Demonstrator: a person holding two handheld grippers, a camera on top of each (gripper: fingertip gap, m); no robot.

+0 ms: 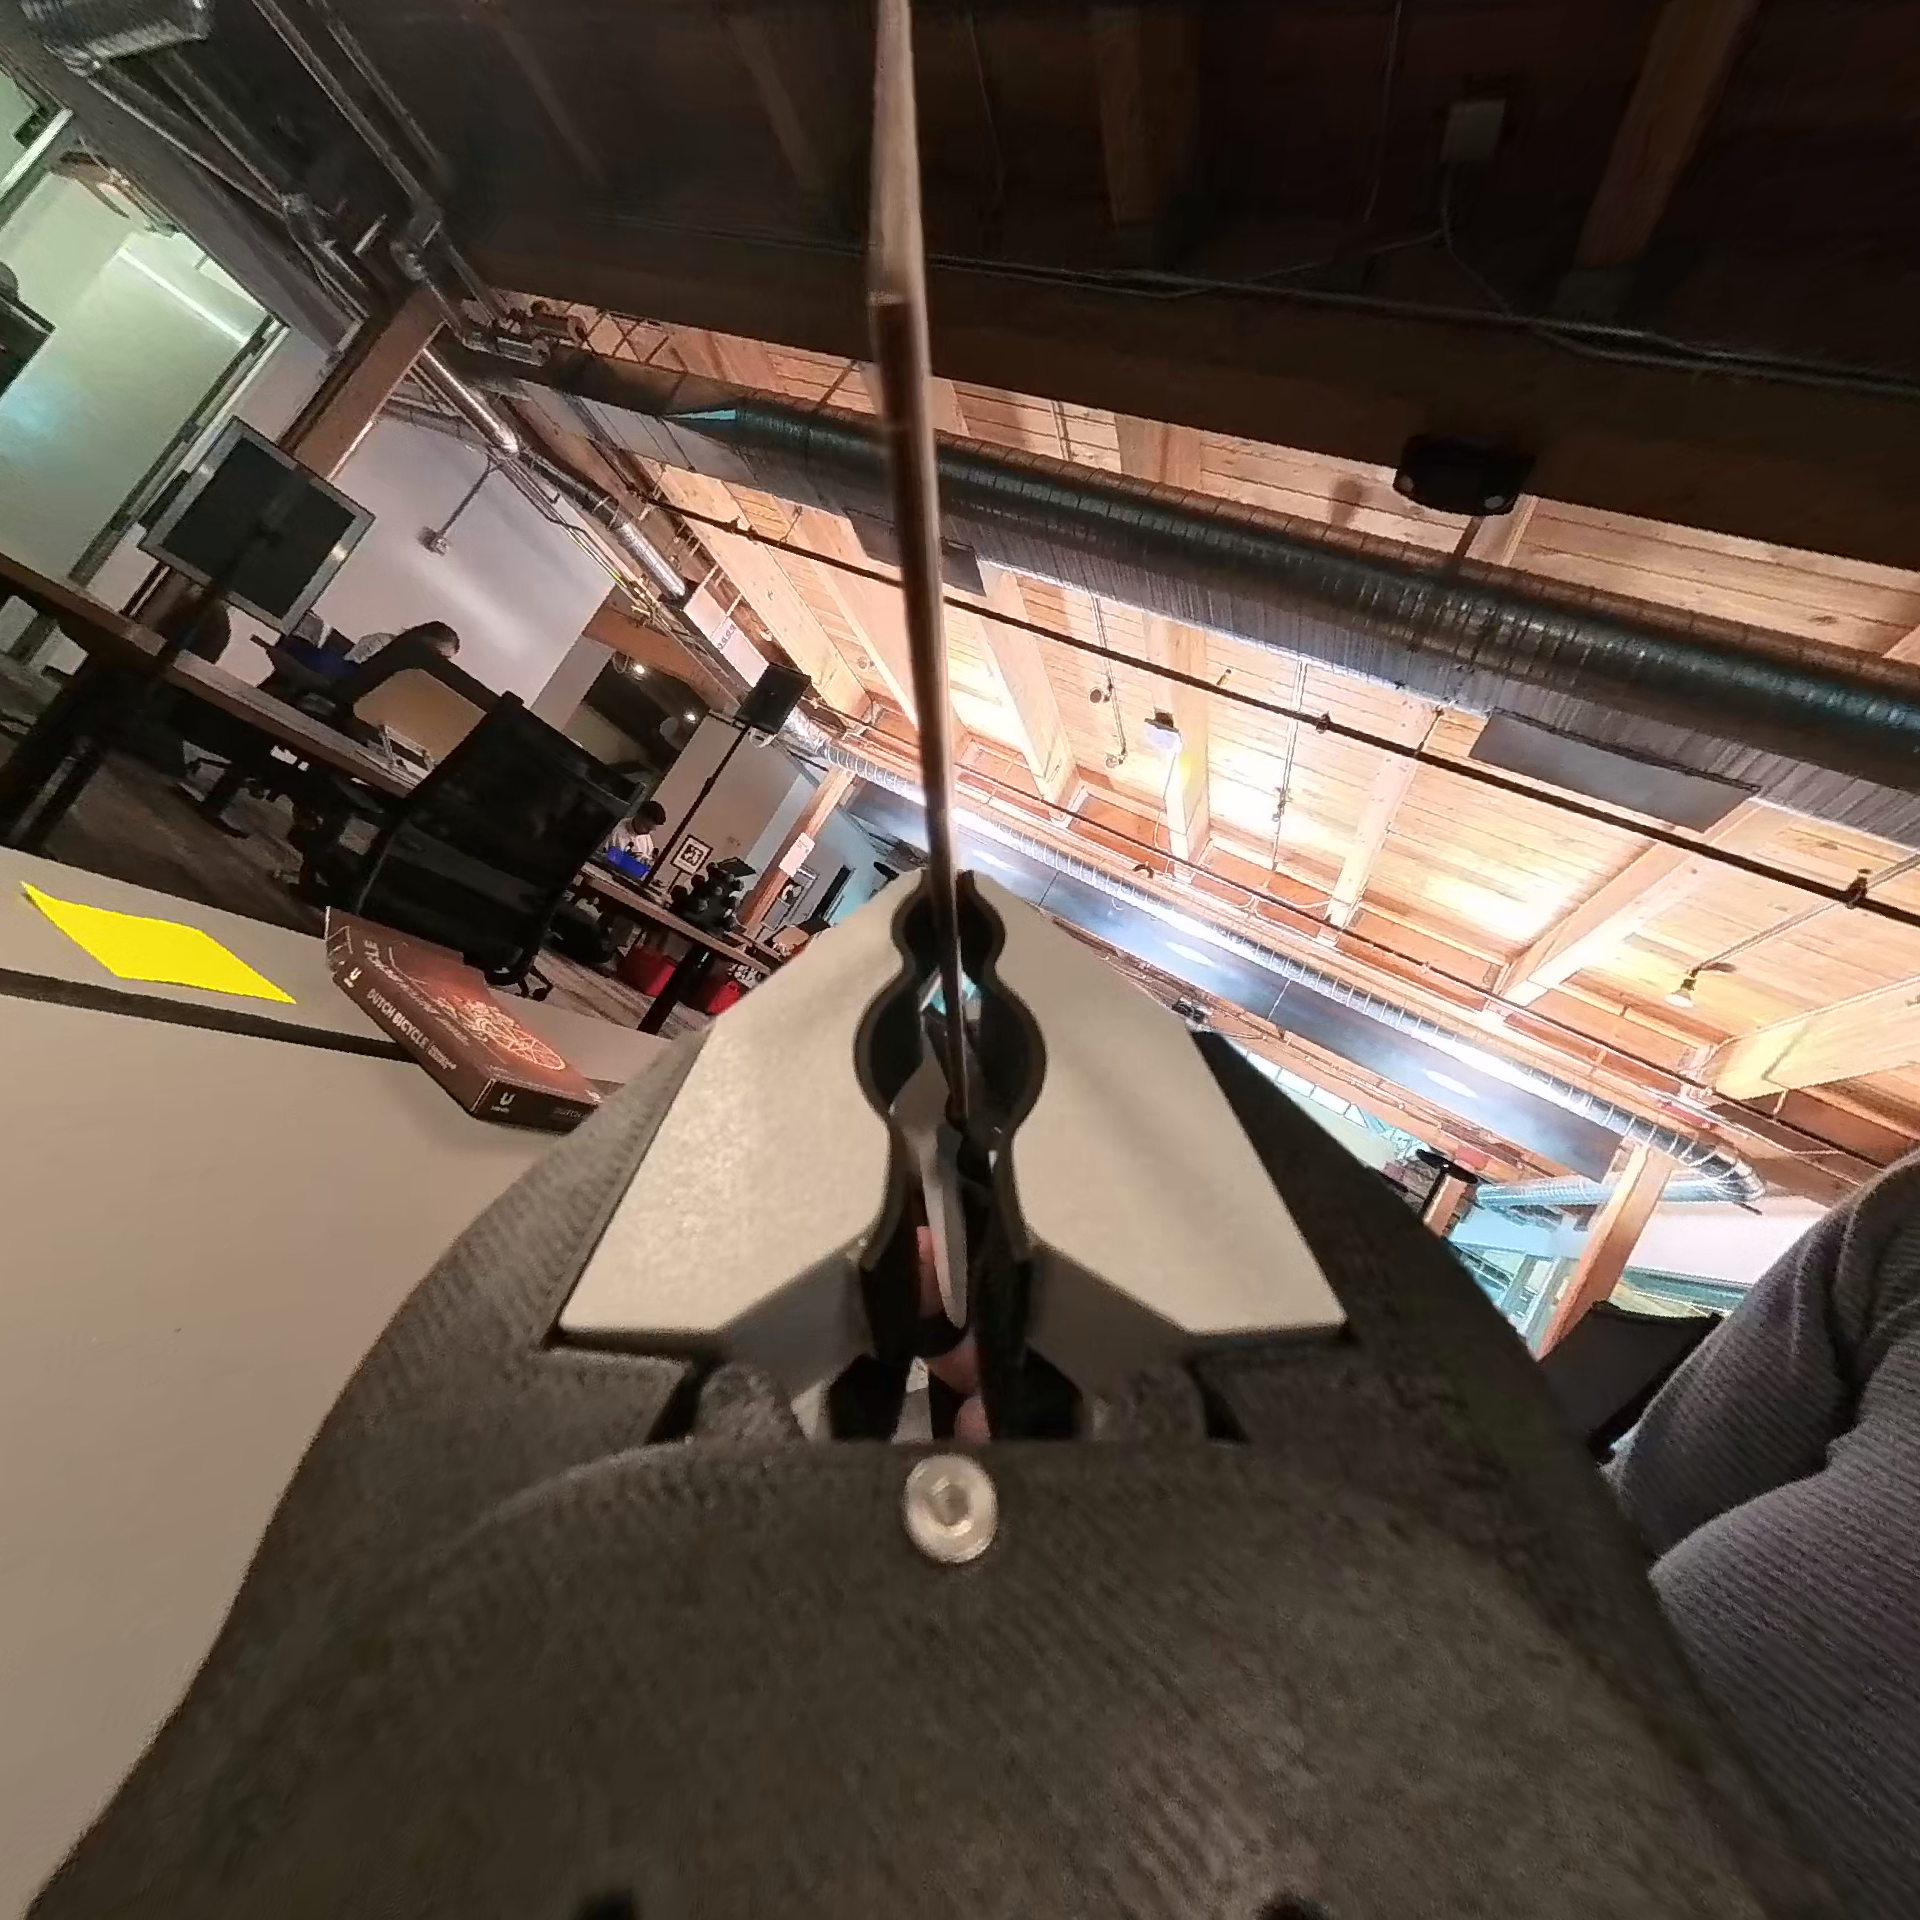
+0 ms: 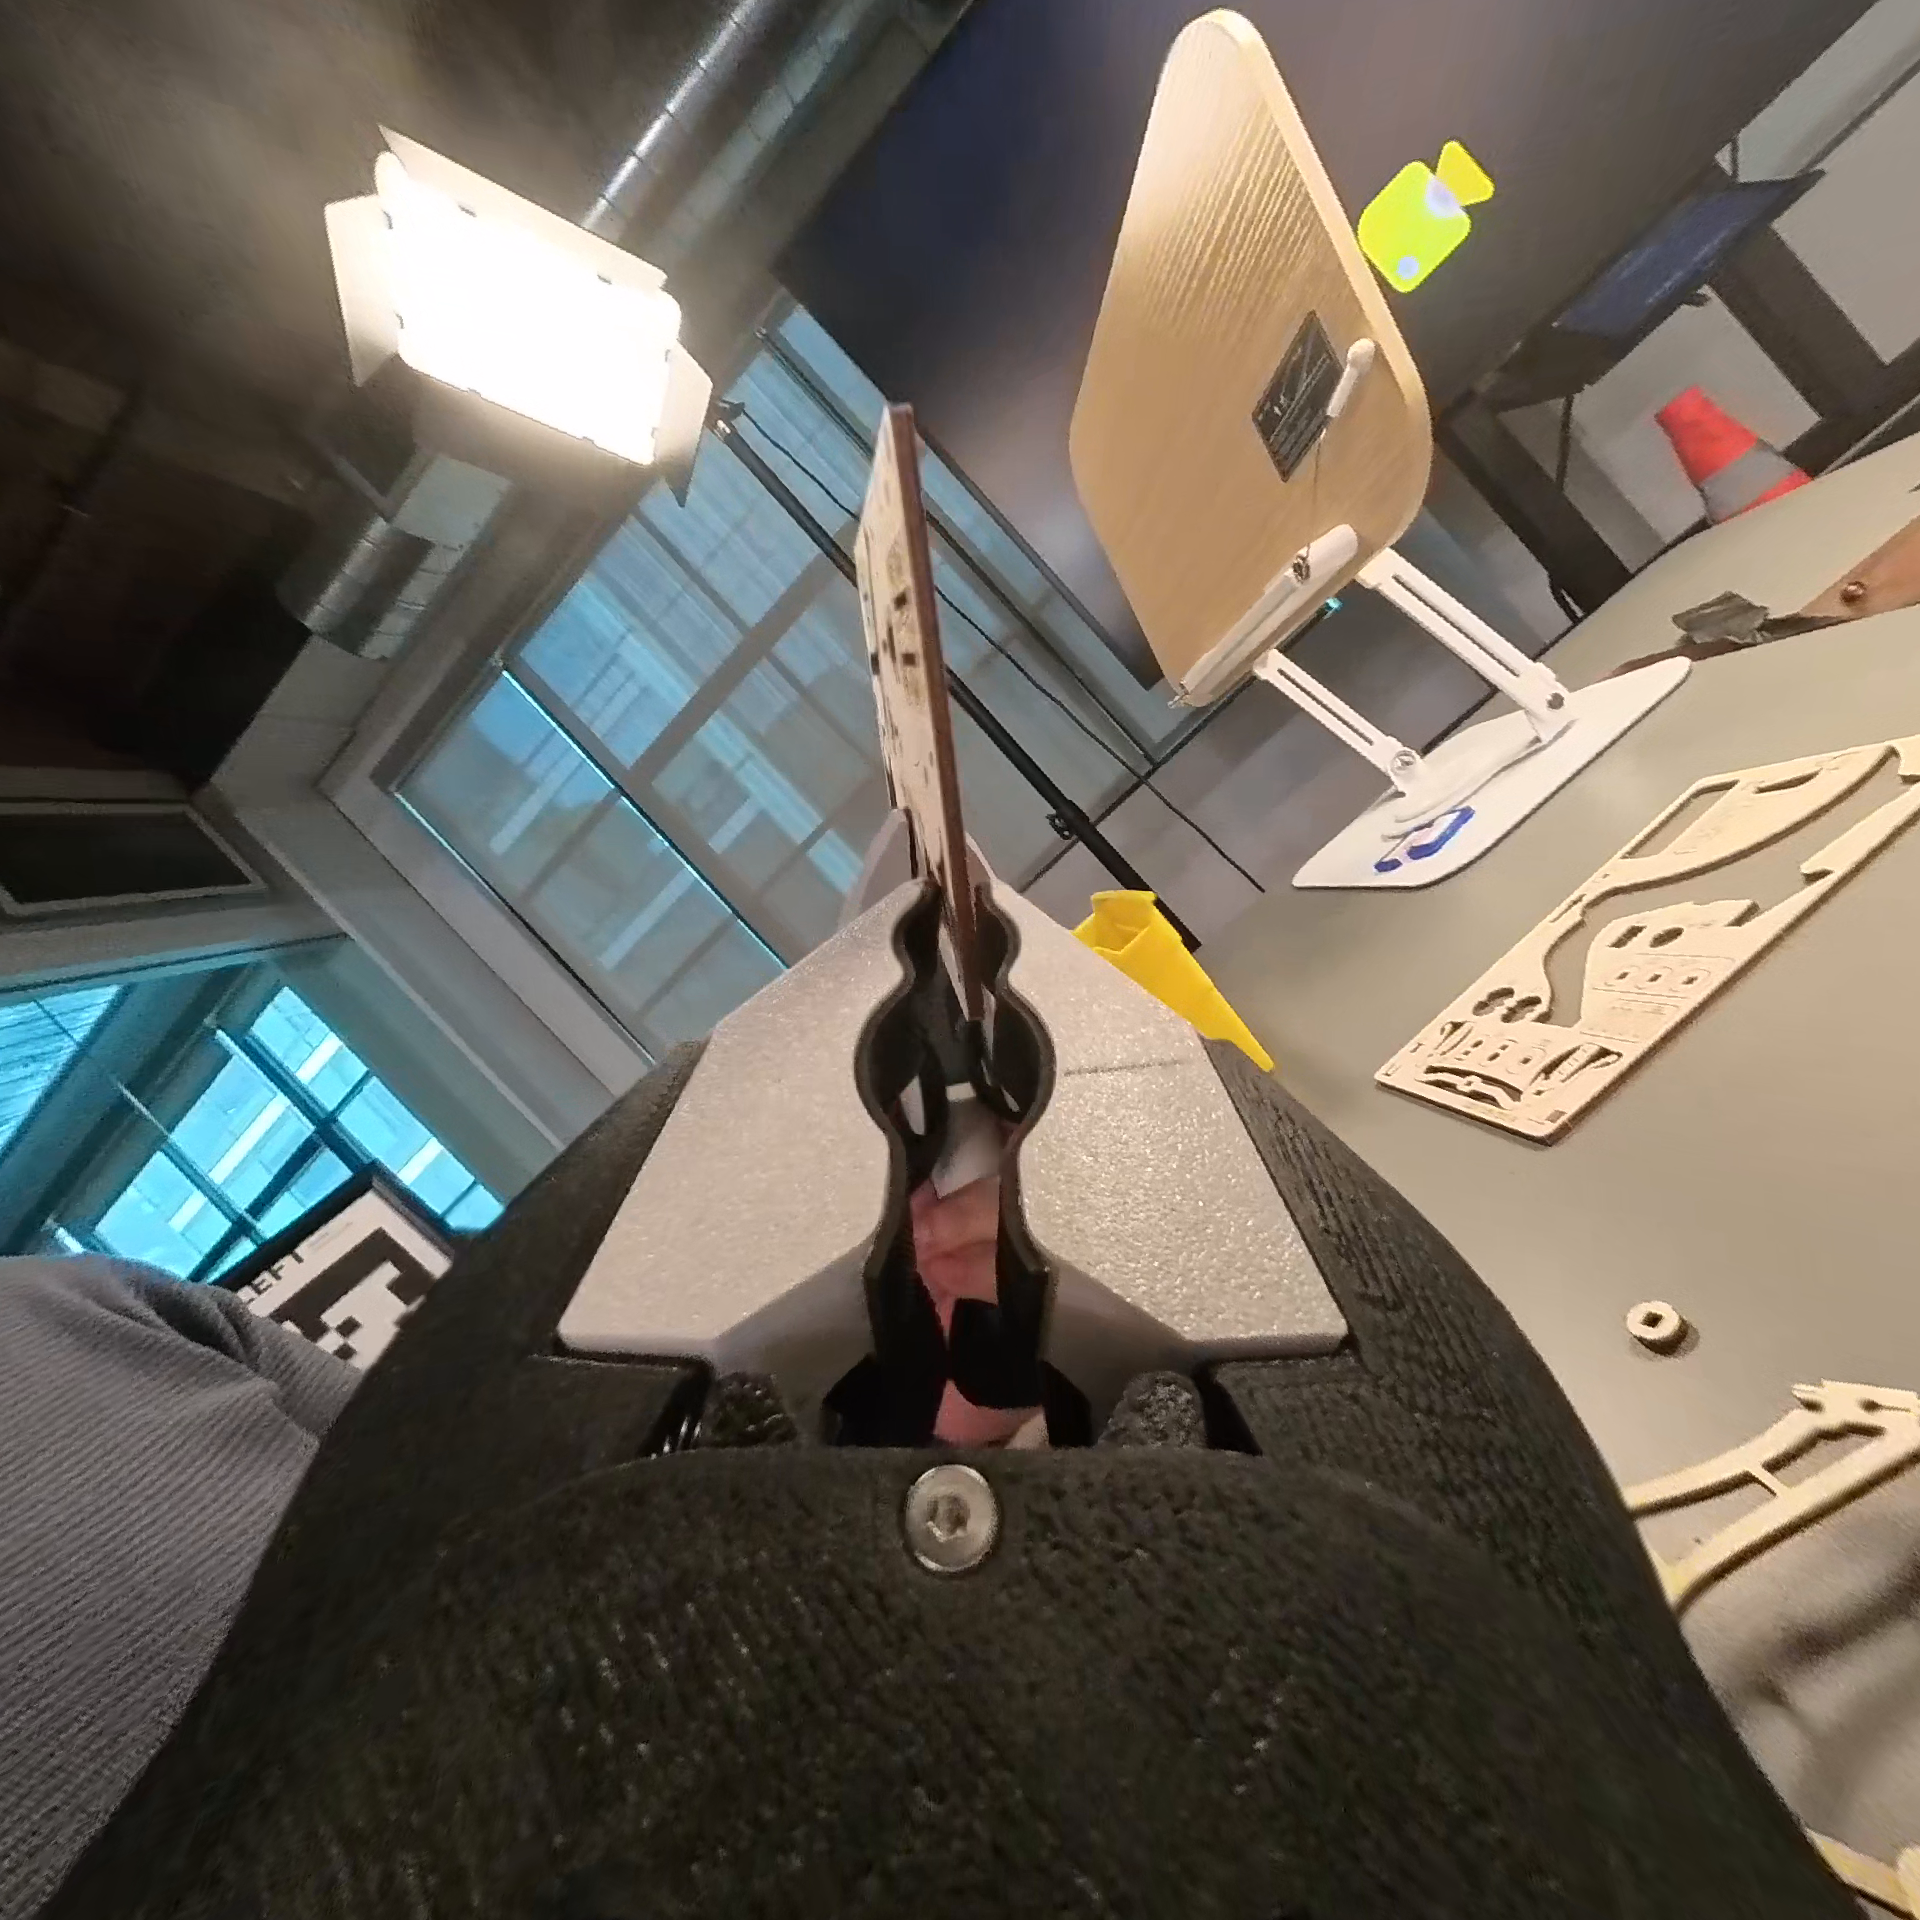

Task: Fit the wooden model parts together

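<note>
- Left gripper (image 1: pixel 948 914), black body with grey finger blocks, tilted up toward the ceiling; fingers pinched together on a thin flat wooden sheet (image 1: pixel 902 436) seen edge-on, running up out of the top of the left wrist view.
- Right gripper (image 2: pixel 951 914), same build, also angled up; fingers clamped on a thin laser-cut wooden panel (image 2: pixel 902 623), pale face with dark cut marks, dark burnt edge, standing up from the fingertips toward the windows.
- Cannot tell whether the two held pieces are one sheet or two.
- Grey tabletop (image 1: pixel 208 1195) at left of the left wrist view, with a yellow square patch (image 1: pixel 156 940) and a flat dark printed cardboard box (image 1: pixel 457 1023) lying closed near the far edge; contents not visible.
- Right wrist view, same grey tabletop (image 2: pixel 1507 1247): pale punched-out wooden parts sheet (image 2: pixel 1642 956) lying flat, mostly empty cut-outs, some small parts in place at its near end.
- Small round wooden washer with square hole (image 2: pixel 1657 1327) loose on the table, apart from the sheet.
- Curved pale wooden frame piece (image 2: pixel 1766 1455) lying flat at right edge, near the washer.
- Wood-faced tilted stand on white hinged base (image 2: pixel 1247 343) farther back on the table.
- Yellow plastic object (image 2: pixel 1153 966) just behind the right finger block, partly hidden.
- Grey sleeve (image 1: pixel 1787 1455) at right of left wrist view.
</note>
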